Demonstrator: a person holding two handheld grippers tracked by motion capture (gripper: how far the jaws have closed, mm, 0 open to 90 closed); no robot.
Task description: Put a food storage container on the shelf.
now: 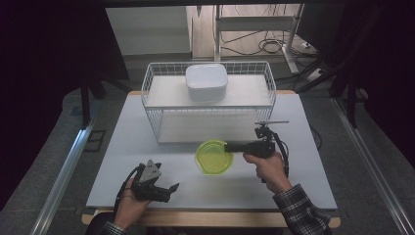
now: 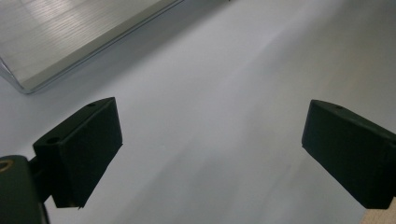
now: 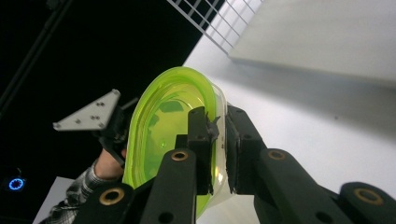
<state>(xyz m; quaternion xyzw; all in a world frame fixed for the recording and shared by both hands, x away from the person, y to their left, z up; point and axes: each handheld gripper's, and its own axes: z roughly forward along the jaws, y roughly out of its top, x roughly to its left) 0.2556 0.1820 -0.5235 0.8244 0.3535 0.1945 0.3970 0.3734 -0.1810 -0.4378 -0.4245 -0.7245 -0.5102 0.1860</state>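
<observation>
High view: R gripper (image 1: 229, 146) clamped on green bowl (image 1: 212, 157) rim by wire rack (image 1: 151, 81); L gripper (image 1: 169, 188) jaws apart, holding nothing, over table (image 1: 122, 147).

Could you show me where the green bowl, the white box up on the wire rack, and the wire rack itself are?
green bowl (image 1: 213, 159): high view, on its inside bottom.
white box (image 1: 206, 82): high view, on its lid.
wire rack (image 1: 161, 128): high view, on its front mesh wall.

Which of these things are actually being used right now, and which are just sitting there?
In use:
- green bowl, pinched at its rim
- right tongs, shut on that rim

Sitting idle:
- left tongs, open over the bare table
- wire rack
- white container on top of the rack
</observation>
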